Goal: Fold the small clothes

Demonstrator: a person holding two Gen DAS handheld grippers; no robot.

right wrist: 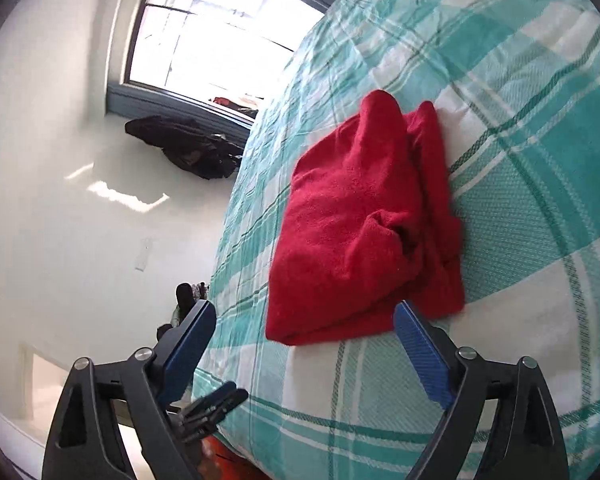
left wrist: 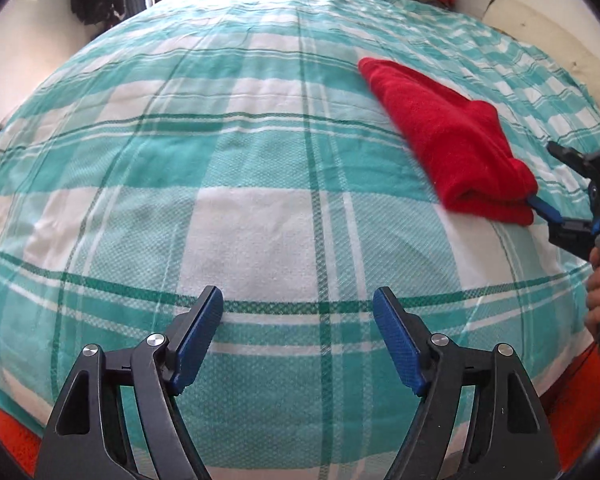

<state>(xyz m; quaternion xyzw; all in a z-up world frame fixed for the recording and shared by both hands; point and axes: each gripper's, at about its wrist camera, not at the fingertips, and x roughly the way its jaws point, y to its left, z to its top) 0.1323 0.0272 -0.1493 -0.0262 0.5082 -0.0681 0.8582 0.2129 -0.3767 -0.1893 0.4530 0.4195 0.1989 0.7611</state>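
Right wrist: right tongs (right wrist: 304, 344) gape at the folded red cloth (right wrist: 364, 224); left tongs (left wrist: 298, 336) spread above the bed (left wrist: 260, 208).

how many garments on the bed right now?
1. A folded red fleece garment lies on the teal-and-white checked bedsheet, right at the open right gripper. Layers inside it could hide another piece.

Red cloth (right wrist: 364, 220): fuzzy terry-like pile, matt, soft folds. Bed cover (left wrist: 260, 208) under it: woven cotton-like plaid, teal and white, matt, coarse visible weave, lightly creased. Left claw (left wrist: 298, 336): matt black plastic arms, shiny metal pivot pins, blue fingers (left wrist: 198, 340) with fine ribbed texture. Right claw (right wrist: 304, 352): same finish. Wall (right wrist: 60, 200) beyond the bed cover: glossy white.
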